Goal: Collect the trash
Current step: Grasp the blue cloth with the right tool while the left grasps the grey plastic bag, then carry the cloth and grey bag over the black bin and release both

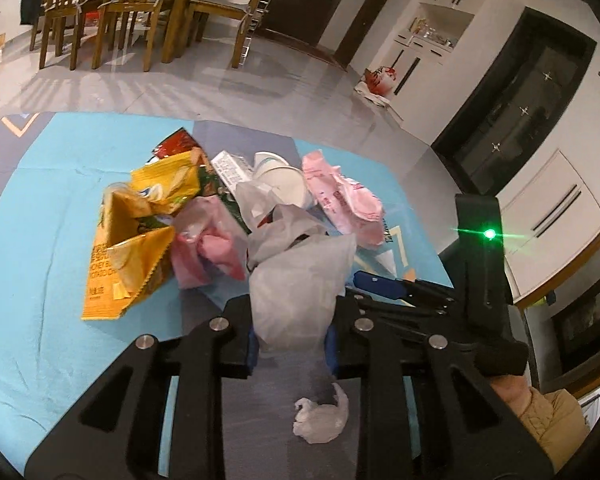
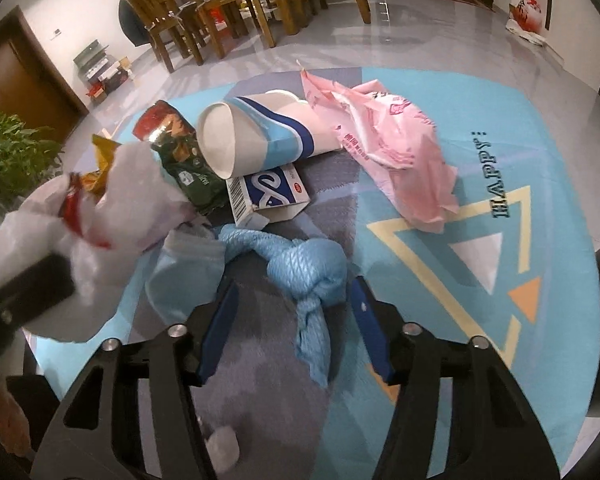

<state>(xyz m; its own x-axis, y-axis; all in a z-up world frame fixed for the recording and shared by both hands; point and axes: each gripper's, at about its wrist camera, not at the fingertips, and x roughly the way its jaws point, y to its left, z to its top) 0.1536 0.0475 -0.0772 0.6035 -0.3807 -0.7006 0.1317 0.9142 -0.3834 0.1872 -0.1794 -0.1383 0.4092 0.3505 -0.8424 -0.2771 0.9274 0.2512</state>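
Left tool (image 1: 292,344) clamped — right tool (image 2: 294,328) spread.

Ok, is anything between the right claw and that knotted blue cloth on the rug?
Nothing visible. The right claw is open, its blue fingers either side of the knotted light-blue cloth. The blue-and-white carton lies beyond it, out of the way.

Rug (image 2: 480,152): "HAPPY:" in dark letters
Yellow chip bag (image 1: 116,256): "POTATO", partly legible
Blue-white box (image 2: 268,194): barcode, digits unreadable
Pink bag (image 2: 384,140): red print, illegible
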